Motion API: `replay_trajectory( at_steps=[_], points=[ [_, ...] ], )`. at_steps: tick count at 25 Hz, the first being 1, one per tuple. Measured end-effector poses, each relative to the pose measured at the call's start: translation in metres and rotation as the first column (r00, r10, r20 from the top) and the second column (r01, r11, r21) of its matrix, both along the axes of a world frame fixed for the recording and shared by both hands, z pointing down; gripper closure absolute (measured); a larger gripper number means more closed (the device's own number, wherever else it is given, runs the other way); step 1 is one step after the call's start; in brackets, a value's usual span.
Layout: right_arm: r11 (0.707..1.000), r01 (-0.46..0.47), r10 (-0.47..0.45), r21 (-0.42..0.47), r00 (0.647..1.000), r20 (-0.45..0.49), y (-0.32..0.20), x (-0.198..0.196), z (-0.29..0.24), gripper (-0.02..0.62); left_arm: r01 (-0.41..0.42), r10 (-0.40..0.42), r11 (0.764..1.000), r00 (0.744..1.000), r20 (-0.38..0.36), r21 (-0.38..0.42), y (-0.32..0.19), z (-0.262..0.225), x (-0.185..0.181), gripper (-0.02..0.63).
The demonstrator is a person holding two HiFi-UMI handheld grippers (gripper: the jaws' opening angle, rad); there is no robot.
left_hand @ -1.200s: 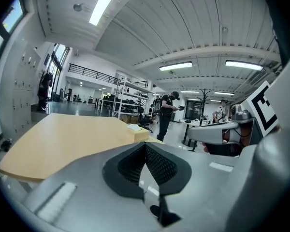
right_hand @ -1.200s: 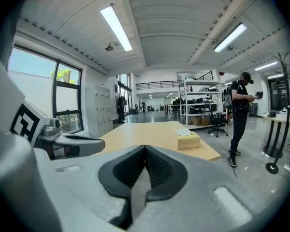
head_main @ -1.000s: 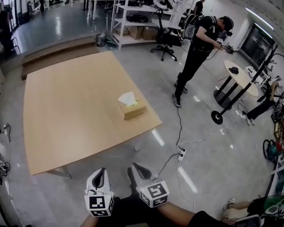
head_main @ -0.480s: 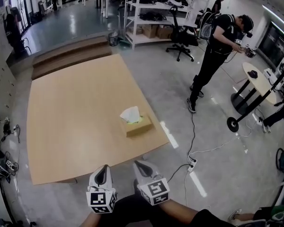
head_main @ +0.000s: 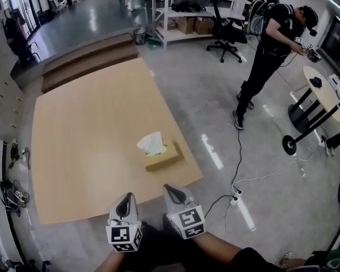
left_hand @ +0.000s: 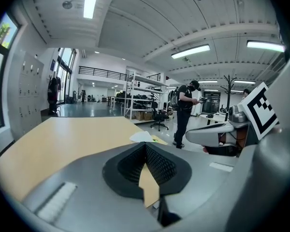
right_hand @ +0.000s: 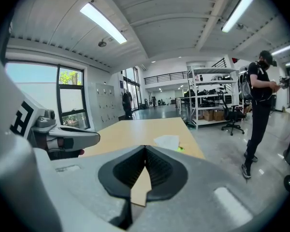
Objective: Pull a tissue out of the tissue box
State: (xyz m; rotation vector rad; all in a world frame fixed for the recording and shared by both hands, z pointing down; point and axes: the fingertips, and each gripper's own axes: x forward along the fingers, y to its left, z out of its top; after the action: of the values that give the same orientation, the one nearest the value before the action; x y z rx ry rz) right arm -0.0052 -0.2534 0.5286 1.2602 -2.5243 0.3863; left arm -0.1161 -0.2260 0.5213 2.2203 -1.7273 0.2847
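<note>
My left gripper (head_main: 128,196) and right gripper (head_main: 166,187), both pinched tight and empty, short of the tissue box (head_main: 165,157), broadside to me, tissue (head_main: 151,143) upright.

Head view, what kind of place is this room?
Likely a lab or workshop: open shelves holding boxes, a concrete floor with a power strip and loose cables, and a wooden table bearing only a tissue box.

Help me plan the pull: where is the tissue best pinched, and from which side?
Pinch the tissue at its free top, the white tuft standing clear above the box. Probably best to come down from above on the near side, jaws across the sheet. The right gripper is shut, sits closer to it and would have to open first.
</note>
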Motion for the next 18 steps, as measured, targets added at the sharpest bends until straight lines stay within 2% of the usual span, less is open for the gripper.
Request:
replay_trajectory(
  at_steps=[7, 14, 18],
  points=[
    [0.999, -0.012, 0.011, -0.043, 1.000, -0.022, -0.030, -0.004, 0.020, 0.604, -0.005, 0.005, 1.000, 1.000, 0.004, -0.029, -0.029, 0.014, -0.004, 0.588],
    [0.997, -0.035, 0.029, -0.068, 0.995, -0.090, -0.065, -0.003, 0.028, 0.604, -0.073, 0.072, 0.997, 0.997, -0.009, -0.037, -0.079, 0.027, 0.006, 0.588],
    [0.995, -0.044, 0.033, -0.085, 0.993, -0.117, -0.095, -0.010, 0.035, 0.598, -0.085, 0.084, 0.995, 0.996, -0.018, -0.053, -0.106, 0.035, 0.000, 0.588]
  ],
)
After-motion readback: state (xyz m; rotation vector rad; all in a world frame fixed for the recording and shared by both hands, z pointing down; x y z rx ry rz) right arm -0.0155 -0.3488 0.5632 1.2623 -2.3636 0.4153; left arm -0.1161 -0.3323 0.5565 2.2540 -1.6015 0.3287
